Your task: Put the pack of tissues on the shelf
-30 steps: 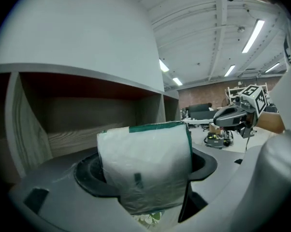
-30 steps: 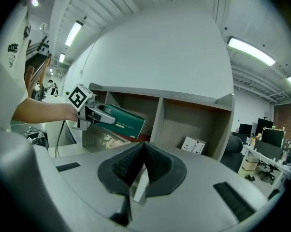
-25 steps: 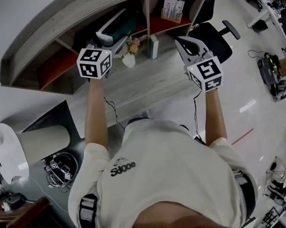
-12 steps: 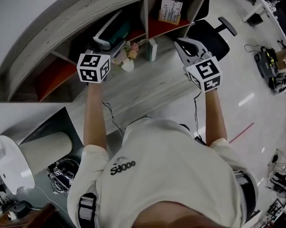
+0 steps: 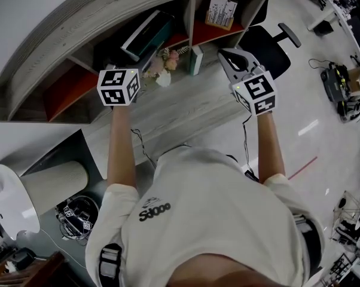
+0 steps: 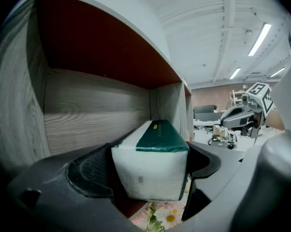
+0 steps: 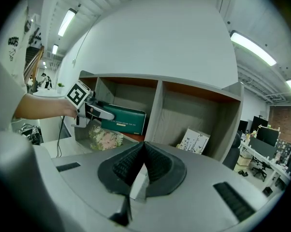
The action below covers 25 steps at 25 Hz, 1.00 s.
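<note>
Grey wood-grain shelf [image 6: 87,110] walls with a dark red lining fill the space ahead of the left gripper [image 6: 149,175]. Its jaws are opening around the pack of tissues [image 6: 155,153], probably to leave it in that compartment. The pack is a soft white block under a glossy green wrap. The right gripper [image 7: 141,163] is pinched together, empty and off to the side.

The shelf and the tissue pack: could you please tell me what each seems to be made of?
Shelf: probably laminated board, matt; printed-looking grey wood grain on the walls, plain red-brown panels.
Tissue pack: likely thin plastic film, slight sheen; green top, white end with soft, rounded edges.
</note>
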Tool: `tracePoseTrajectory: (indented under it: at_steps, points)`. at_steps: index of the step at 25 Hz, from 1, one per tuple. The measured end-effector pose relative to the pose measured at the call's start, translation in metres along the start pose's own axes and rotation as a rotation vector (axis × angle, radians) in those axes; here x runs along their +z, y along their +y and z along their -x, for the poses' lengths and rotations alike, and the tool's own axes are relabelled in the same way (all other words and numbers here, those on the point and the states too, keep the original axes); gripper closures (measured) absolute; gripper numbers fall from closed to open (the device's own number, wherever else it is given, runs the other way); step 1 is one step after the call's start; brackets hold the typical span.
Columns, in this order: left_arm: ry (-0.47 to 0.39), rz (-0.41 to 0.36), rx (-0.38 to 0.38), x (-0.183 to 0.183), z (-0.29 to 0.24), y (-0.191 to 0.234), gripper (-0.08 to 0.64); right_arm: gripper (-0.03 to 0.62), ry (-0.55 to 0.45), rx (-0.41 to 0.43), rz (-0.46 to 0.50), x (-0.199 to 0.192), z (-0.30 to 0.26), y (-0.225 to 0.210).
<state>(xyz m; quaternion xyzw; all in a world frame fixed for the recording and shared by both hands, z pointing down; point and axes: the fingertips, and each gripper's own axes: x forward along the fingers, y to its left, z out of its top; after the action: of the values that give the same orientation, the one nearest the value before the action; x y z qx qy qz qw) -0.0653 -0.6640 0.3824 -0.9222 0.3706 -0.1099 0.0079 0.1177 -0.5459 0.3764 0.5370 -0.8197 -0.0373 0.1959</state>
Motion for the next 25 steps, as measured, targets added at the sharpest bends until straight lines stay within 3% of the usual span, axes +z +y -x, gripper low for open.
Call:
tracePoseTrajectory:
  at_steps: [5, 7, 21, 25]
  points:
    - [0.005, 0.006, 0.093, -0.006, 0.016, 0.005, 0.112, 0.592, -0.027, 0.027, -0.049, 0.006, -0.001, 0.005]
    - [0.009, 0.010, 0.100, -0.007, 0.020, 0.006, 0.158, 0.592, -0.032, 0.036, -0.049, 0.008, -0.002, 0.008]
    - [0.093, 0.005, 0.007, -0.001, -0.023, 0.014, 0.169, 0.592, 0.004, 0.014, -0.062, -0.007, 0.000, 0.004]
    - [0.090, 0.012, 0.011, 0.001, -0.036, 0.023, 0.167, 0.592, 0.018, -0.009, -0.069, -0.013, 0.001, -0.001]
